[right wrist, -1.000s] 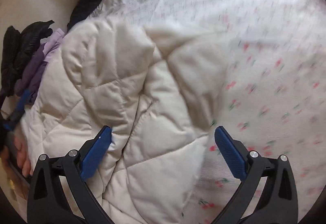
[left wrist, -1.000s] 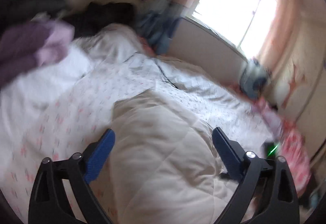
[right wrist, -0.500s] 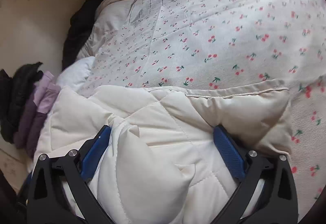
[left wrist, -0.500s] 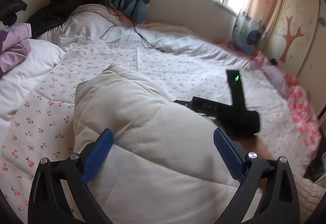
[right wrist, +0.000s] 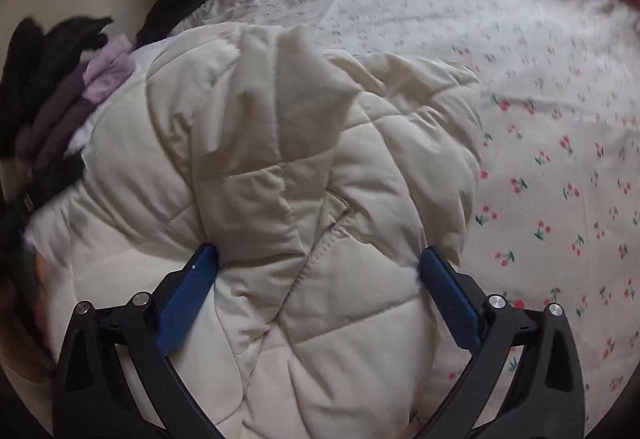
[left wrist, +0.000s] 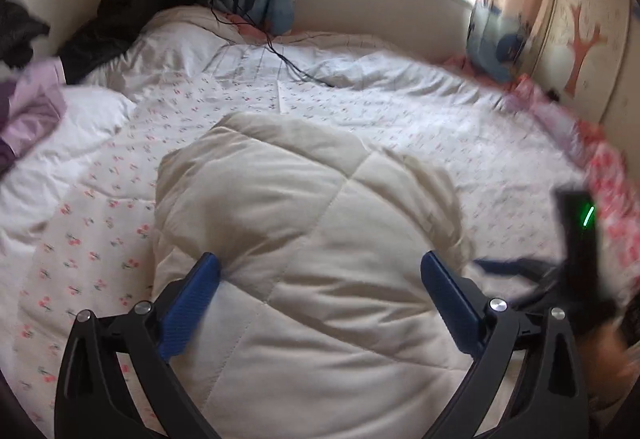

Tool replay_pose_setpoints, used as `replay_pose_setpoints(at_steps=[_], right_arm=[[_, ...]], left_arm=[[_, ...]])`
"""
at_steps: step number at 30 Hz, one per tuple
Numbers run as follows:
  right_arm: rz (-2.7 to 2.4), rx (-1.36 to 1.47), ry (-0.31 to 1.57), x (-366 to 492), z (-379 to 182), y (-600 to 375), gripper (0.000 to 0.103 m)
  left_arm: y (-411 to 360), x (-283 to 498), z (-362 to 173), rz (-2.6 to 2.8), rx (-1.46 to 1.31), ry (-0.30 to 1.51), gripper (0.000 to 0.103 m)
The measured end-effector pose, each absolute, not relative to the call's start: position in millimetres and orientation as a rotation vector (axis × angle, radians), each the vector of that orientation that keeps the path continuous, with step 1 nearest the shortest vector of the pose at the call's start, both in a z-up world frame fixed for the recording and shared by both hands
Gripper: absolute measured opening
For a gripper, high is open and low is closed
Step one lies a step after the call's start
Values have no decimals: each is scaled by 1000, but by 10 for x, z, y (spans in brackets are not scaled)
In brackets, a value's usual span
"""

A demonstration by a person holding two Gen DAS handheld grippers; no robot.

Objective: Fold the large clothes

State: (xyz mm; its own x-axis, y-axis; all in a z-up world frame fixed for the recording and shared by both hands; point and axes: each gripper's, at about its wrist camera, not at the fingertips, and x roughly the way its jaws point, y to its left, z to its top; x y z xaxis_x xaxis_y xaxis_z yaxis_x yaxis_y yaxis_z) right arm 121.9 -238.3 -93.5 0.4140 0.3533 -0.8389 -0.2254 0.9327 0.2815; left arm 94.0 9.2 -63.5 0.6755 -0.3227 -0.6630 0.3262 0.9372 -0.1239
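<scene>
The cream coat [left wrist: 308, 239] lies bunched near the bed's [left wrist: 400, 119] front edge. Both grippers point down over it, left gripper [left wrist: 320, 279] and right gripper [right wrist: 318, 263] spread wide, blue pads pressing the padding, clamping nothing. Purple clothes [right wrist: 80, 99] sit at the left edge.

Left gripper [left wrist: 319, 271]: jaws spread wide, blue fingers at 8 and 4 o'clock of its view. Right gripper [right wrist: 318, 263]: jaws equally wide; also visible blurred at 4 o'clock in left wrist view.
</scene>
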Motion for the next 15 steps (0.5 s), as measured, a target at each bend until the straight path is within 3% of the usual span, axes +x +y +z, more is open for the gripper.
replay_pose_setpoints(at_steps=[4, 9, 15], right_arm=[[399, 133, 1029, 737, -640, -2508, 96], [402, 183, 1162, 641, -1119, -2560, 96], [344, 175, 951, 1001, -264, -2569, 96]], left_arm=[[178, 941, -610, -352, -21, 764, 96], [170, 877, -601, -380, -2, 770, 96], [142, 842, -673, -346, 36, 783, 96]])
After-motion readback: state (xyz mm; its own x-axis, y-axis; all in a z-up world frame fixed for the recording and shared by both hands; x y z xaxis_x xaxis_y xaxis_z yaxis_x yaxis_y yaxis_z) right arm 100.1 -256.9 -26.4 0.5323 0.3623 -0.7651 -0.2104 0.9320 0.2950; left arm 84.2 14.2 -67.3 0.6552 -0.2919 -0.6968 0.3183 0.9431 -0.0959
